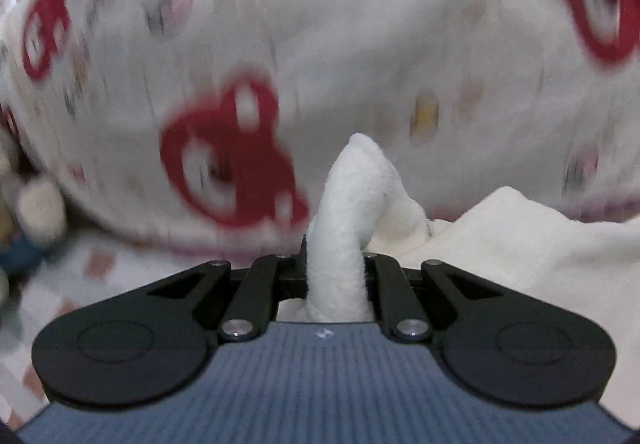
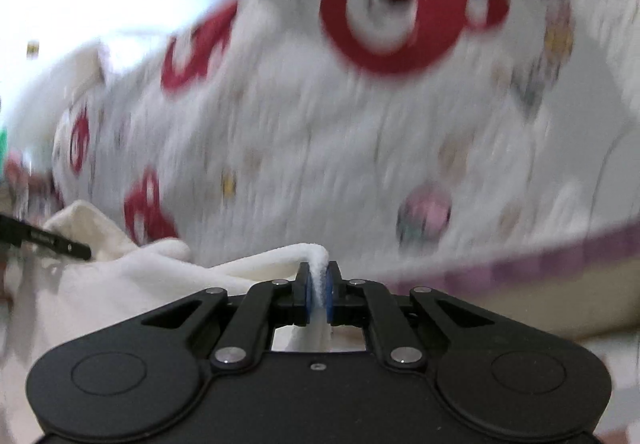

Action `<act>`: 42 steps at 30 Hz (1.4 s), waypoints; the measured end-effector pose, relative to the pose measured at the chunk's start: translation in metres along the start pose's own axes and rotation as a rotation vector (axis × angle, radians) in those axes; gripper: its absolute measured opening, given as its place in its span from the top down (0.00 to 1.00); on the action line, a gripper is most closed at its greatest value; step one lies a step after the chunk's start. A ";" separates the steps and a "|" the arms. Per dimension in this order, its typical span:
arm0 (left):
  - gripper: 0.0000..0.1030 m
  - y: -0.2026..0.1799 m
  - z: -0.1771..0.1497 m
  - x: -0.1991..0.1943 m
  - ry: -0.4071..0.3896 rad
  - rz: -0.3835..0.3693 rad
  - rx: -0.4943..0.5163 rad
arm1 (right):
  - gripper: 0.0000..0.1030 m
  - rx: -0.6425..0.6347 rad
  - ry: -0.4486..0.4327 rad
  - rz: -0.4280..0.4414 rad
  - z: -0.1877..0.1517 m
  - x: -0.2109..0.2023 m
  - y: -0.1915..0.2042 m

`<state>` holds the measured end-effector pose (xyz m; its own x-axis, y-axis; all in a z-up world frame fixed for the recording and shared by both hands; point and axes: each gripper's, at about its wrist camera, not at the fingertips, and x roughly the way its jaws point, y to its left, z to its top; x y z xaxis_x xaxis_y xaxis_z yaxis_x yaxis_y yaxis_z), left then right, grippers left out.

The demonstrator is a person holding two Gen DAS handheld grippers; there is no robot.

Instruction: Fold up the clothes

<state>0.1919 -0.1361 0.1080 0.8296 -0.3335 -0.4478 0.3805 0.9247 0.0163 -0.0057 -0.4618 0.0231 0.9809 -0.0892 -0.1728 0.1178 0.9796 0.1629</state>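
A cream fleecy garment (image 1: pixel 520 244) hangs between both grippers. In the left wrist view my left gripper (image 1: pixel 335 264) is shut on a bunched fold of the garment, which sticks up past the jaws in a thick roll (image 1: pixel 356 196) and hides the pads. In the right wrist view my right gripper (image 2: pixel 319 288) is shut on a thin edge of the same garment (image 2: pixel 160 276), pinched between its blue pads (image 2: pixel 306 294). The cloth runs left from there toward the other gripper's black finger (image 2: pixel 48 238) at the left edge.
Behind the garment lies a white bedcover (image 1: pixel 360 44) printed with red cartoon shapes, also filling the right wrist view (image 2: pixel 320 144), blurred by motion. Its pink-trimmed border (image 2: pixel 520 260) runs at lower right. Blurred soft objects (image 1: pixel 36 208) sit at the left edge.
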 end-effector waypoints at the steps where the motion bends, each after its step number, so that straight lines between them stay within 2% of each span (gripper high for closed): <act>1: 0.91 -0.003 0.014 -0.005 -0.059 0.015 -0.002 | 0.93 -0.001 -0.042 0.002 0.017 -0.005 0.001; 3: 0.90 -0.012 0.034 -0.008 -0.150 0.063 -0.011 | 0.93 -0.010 -0.111 0.007 0.047 -0.009 0.003; 4: 0.87 -0.016 0.041 -0.005 -0.181 0.099 -0.018 | 0.92 -0.017 -0.129 0.016 0.062 -0.006 0.006; 5: 0.74 -0.018 0.042 0.002 -0.187 0.147 -0.027 | 0.91 -0.023 -0.116 0.037 0.070 0.002 0.006; 6: 0.63 -0.020 0.040 0.015 -0.159 0.179 -0.036 | 0.86 -0.025 -0.093 0.057 0.073 0.013 0.005; 7: 0.41 -0.019 0.033 0.031 -0.089 0.188 -0.047 | 0.70 -0.023 -0.070 0.073 0.074 0.023 0.003; 8: 0.38 -0.016 0.022 0.046 -0.010 0.182 -0.065 | 0.59 -0.009 -0.047 0.075 0.068 0.033 -0.002; 9: 0.38 -0.013 0.006 0.057 0.063 0.170 -0.089 | 0.44 0.018 -0.022 0.072 0.057 0.041 -0.009; 11: 0.38 -0.009 -0.033 0.070 0.187 0.146 -0.113 | 0.43 0.072 0.032 0.062 0.034 0.054 -0.024; 14: 0.38 -0.016 -0.102 0.064 0.341 0.107 -0.110 | 0.43 0.139 0.167 -0.011 -0.017 0.056 -0.057; 17: 0.38 -0.032 -0.159 0.046 0.448 0.015 -0.123 | 0.43 0.228 0.313 -0.051 -0.066 0.044 -0.090; 18: 0.38 -0.041 -0.173 0.037 0.462 -0.023 -0.121 | 0.45 0.264 0.351 -0.051 -0.081 0.035 -0.099; 21: 0.38 -0.069 -0.195 0.008 0.431 -0.085 -0.085 | 0.45 0.355 0.441 -0.011 -0.118 0.006 -0.110; 24: 0.37 -0.096 -0.211 -0.012 0.415 -0.143 -0.034 | 0.45 0.361 0.536 0.041 -0.140 -0.007 -0.102; 27: 0.37 -0.111 -0.227 -0.028 0.415 -0.239 -0.037 | 0.45 0.375 0.608 0.081 -0.154 -0.013 -0.088; 31: 0.37 -0.114 -0.245 -0.040 0.396 -0.340 -0.090 | 0.45 0.354 0.673 0.102 -0.165 -0.010 -0.065; 35: 0.37 -0.112 -0.248 -0.040 0.414 -0.354 -0.109 | 0.45 0.460 0.709 0.200 -0.160 -0.016 -0.057; 38: 0.37 -0.107 -0.250 -0.039 0.420 -0.373 -0.146 | 0.44 0.587 0.730 0.260 -0.163 -0.021 -0.054; 42: 0.37 -0.105 -0.256 -0.039 0.436 -0.399 -0.176 | 0.36 0.703 0.822 0.323 -0.175 -0.021 -0.040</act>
<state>0.0153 -0.1732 -0.1049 0.3793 -0.5883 -0.7141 0.5232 0.7730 -0.3589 -0.0585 -0.4677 -0.1495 0.6119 0.5499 -0.5686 0.1927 0.5935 0.7814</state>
